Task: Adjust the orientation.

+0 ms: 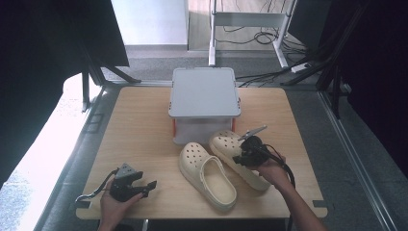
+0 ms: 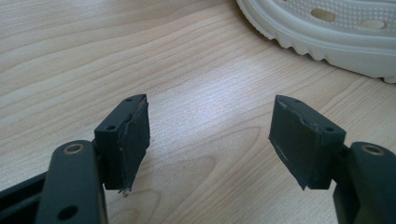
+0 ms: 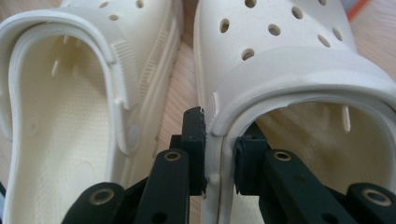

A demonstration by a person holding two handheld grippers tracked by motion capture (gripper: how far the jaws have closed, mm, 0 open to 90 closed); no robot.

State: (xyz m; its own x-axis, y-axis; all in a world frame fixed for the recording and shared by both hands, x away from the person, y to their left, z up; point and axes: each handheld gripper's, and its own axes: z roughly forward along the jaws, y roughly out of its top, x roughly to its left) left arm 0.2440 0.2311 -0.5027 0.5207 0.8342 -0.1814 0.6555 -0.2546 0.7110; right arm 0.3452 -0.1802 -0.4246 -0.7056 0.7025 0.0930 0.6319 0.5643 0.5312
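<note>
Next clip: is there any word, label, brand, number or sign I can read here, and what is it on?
None can be read. The two cream perforated foam clogs, the grey lidded plastic box, the light wooden table and the black tools show no lettering in the high view or either gripper view.

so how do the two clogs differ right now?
The right clog is gripped: the right gripper is shut on its side wall, while the left clog lies free, untouched. The right clog sits nearer the grey box; the left clog reaches closer to the table's near edge. Both are cream, perforated, sole down, side by side.
</note>
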